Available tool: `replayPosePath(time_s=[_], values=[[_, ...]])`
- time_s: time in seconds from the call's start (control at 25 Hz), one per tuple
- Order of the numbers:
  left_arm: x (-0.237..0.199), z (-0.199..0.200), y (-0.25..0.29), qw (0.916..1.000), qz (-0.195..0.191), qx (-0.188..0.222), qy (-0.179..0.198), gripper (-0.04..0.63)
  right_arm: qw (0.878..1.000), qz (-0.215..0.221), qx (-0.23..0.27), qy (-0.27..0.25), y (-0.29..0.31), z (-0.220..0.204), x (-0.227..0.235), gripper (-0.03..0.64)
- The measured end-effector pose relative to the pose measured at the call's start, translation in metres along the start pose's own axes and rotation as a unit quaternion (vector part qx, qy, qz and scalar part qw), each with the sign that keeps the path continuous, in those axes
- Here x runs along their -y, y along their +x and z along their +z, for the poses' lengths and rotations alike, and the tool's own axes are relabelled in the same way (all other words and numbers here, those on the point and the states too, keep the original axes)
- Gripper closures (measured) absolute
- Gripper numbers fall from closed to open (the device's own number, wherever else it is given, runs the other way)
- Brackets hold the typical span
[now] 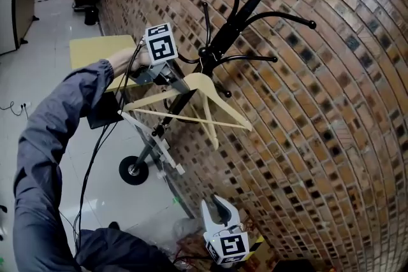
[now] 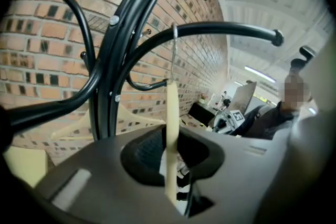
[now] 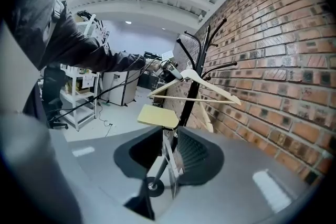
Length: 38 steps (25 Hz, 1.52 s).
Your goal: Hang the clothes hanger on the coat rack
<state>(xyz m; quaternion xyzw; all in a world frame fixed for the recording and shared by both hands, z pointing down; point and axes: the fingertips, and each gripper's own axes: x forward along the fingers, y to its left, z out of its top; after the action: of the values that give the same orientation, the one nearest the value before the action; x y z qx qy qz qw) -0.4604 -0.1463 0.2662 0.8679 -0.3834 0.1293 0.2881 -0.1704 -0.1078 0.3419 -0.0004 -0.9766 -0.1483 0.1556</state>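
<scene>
Tongs first, nearest the body: the right gripper (image 1: 219, 207) hangs low by the person's side, its jaws apart with nothing between them; its own view shows only bare floor and the distant foot of the rack through the gap. It has no part in this step. Farther out, at the end of an outstretched sleeve, the left gripper (image 1: 172, 78) has its jaws shut tight on the wooden clothes hanger (image 2: 171, 113), gripping the cream body edge-on just below the neck, so the shoulders spread to either side and the crossbar sits below. Above the grip, the hanger's metal hook (image 2: 174, 55) rises straight up and crosses one curved black arm (image 2: 231, 29) of the coat rack (image 1: 245, 8). Whether the hook already bears on that arm or only lies in front of it cannot be told. The step in hand looks like the hanging itself, close to its end. The next move probably calls for a small lowering until the hook's bend takes the weight, then opening the left jaws and backing off without tugging the hanger sideways. Behind stands the rack's round base (image 1: 134, 170) on the floor, close against the brick wall (image 1: 331, 105).
</scene>
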Motion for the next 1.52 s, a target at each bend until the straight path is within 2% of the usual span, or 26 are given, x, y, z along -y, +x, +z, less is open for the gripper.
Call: replayPosePath(time_s=[0.08,0.24,0.32,0.44,0.52,0.64,0.76,0.92,1.08,1.2,1.28,1.44,1.52], values=[[-0.015,0.0,0.005,0.9998,0.017,-0.005,-0.004,0.54,1.0,-0.002,-0.007,0.006,0.001,-0.004,-0.001,0.522],[-0.048,-0.019,0.018,0.9971,0.059,-0.034,-0.036,0.538,1.0,-0.008,-0.014,0.009,0.001,-0.009,-0.008,0.522],[-0.058,-0.029,0.021,0.9968,0.064,-0.029,-0.039,0.538,1.0,-0.009,-0.017,0.009,0.0,-0.01,-0.011,0.522],[-0.064,-0.029,0.022,0.9971,0.074,-0.006,-0.017,0.537,0.999,-0.017,-0.026,0.013,-0.003,-0.016,-0.01,0.522],[-0.069,-0.028,0.02,0.9941,0.108,-0.002,0.014,0.528,0.999,-0.019,-0.028,0.017,-0.005,-0.019,-0.01,0.522],[-0.077,-0.028,0.014,0.9825,0.176,0.007,0.06,0.468,0.999,-0.024,-0.03,0.022,-0.008,-0.023,-0.01,0.522],[-0.085,-0.027,-0.005,0.9684,0.235,0.044,0.071,0.425,0.999,-0.03,-0.036,0.024,-0.007,-0.027,-0.007,0.522],[-0.085,-0.028,-0.035,0.9409,0.31,0.11,0.082,0.414,0.999,-0.021,-0.031,0.018,0.003,-0.022,-0.009,0.522],[-0.072,-0.043,-0.06,0.9156,0.371,0.109,0.111,0.414,1.0,0.0,-0.014,0.014,0.016,-0.01,-0.019,0.522],[-0.044,-0.064,-0.07,0.9079,0.385,0.124,0.112,0.431,1.0,0.014,0.001,0.0,0.022,-0.004,-0.031,0.522],[-0.017,-0.079,-0.068,0.9022,0.391,0.138,0.119,0.484,1.0,0.015,0.01,-0.009,0.026,-0.002,-0.036,0.523],[0.037,-0.12,-0.037,0.8987,0.394,0.151,0.121,0.499,0.999,0.03,0.028,-0.012,0.039,0.001,-0.04,0.535],[0.065,-0.142,-0.018,0.8869,0.421,0.141,0.13,0.499,0.999,0.04,0.036,-0.007,0.044,0.002,-0.042,0.535]])
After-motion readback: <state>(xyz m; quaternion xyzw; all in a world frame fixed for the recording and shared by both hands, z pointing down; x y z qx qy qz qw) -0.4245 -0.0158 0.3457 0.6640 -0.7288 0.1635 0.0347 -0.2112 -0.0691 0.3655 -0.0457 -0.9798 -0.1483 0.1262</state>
